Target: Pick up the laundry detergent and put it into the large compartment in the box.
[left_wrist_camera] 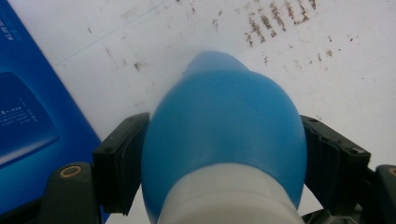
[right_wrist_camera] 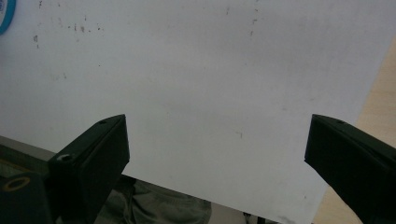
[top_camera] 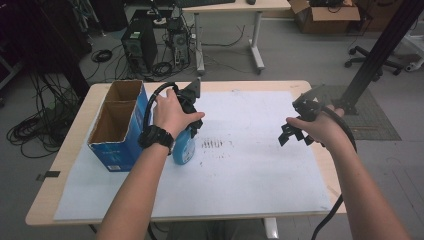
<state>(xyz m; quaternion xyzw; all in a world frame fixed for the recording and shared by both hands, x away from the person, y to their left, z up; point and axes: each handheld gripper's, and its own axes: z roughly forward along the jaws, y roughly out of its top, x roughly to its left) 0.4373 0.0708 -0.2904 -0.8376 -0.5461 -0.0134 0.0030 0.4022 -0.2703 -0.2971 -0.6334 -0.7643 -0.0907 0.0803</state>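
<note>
A: Where did the bottle (left_wrist_camera: 224, 140) lie relative to the left gripper (left_wrist_camera: 223, 163)?

B: In the left gripper view it sat squarely between the two jaws, at lower centre of the frame. Its blue body bulged to meet both pads (left_wrist_camera: 122, 161), and its white band ran off the bottom edge. The jaws were clamped on it, one on either flank.

A: And in the high view?

B: The bottle (top_camera: 184, 149) appeared left of centre, standing on the white sheet (top_camera: 250, 175), just right of the blue box (top_camera: 119, 125). The left hand (top_camera: 172, 114) covered its top from above, so the jaws themselves were hidden there.

A: What of the right gripper (right_wrist_camera: 217, 144)?

B: Its jaws stood wide apart at the lower corners of its own view, with nothing between them but bare sheet. In the high view it (top_camera: 295, 132) hovered at right of centre, well apart from the bottle.

A: Any marks nearby?

B: Dark smudges (top_camera: 212, 145) lay on the sheet just right of the bottle.
</note>
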